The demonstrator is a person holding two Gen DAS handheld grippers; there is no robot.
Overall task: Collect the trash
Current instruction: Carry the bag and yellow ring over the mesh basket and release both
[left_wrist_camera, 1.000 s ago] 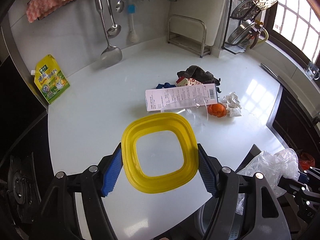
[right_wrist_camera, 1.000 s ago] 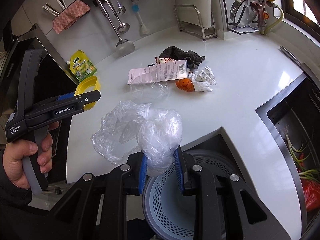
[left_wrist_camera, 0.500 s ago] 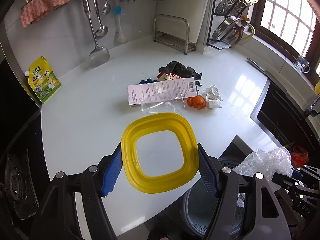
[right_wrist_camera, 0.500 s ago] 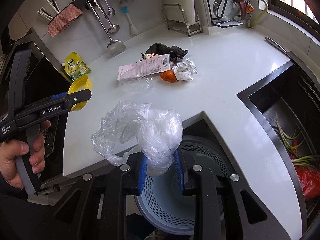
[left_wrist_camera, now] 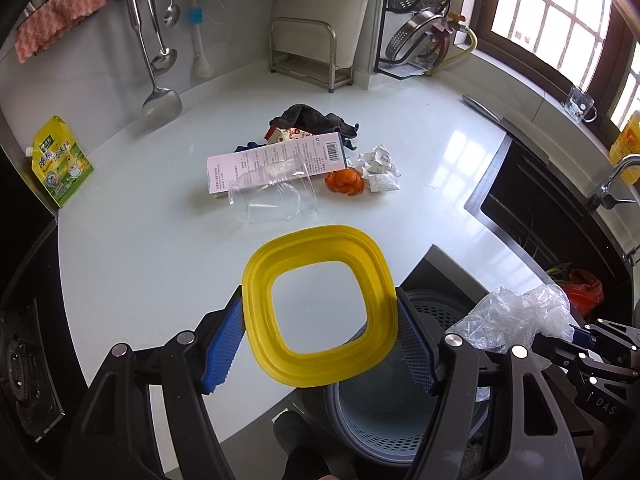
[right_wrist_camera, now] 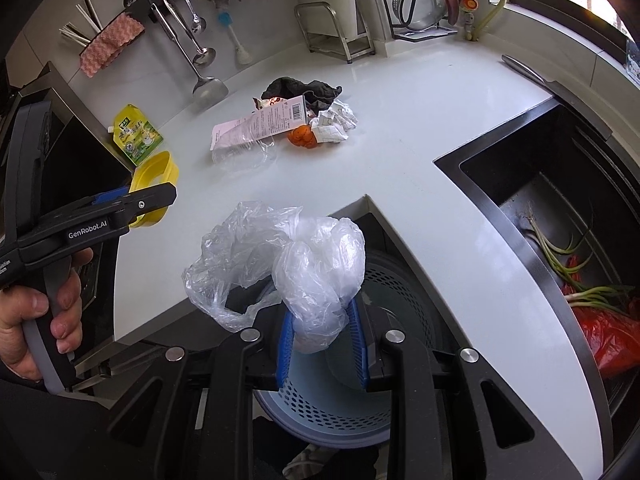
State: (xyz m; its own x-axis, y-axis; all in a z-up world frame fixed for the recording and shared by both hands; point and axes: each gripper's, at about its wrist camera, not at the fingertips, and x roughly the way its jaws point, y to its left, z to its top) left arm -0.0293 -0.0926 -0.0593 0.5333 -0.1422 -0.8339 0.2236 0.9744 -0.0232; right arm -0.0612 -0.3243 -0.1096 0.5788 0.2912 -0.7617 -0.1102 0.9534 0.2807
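Both grippers have drawn back from the counter to above the perforated bin [right_wrist_camera: 340,396]. Right gripper [right_wrist_camera: 322,344] clamps the crumpled plastic bag [right_wrist_camera: 304,264] directly over it; left gripper [left_wrist_camera: 318,344], held level alongside, clamps the yellow lid [left_wrist_camera: 320,304].

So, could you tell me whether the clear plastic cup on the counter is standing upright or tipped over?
Tipped over. The clear plastic cup lies on its side on the white counter, in front of the flat printed box.
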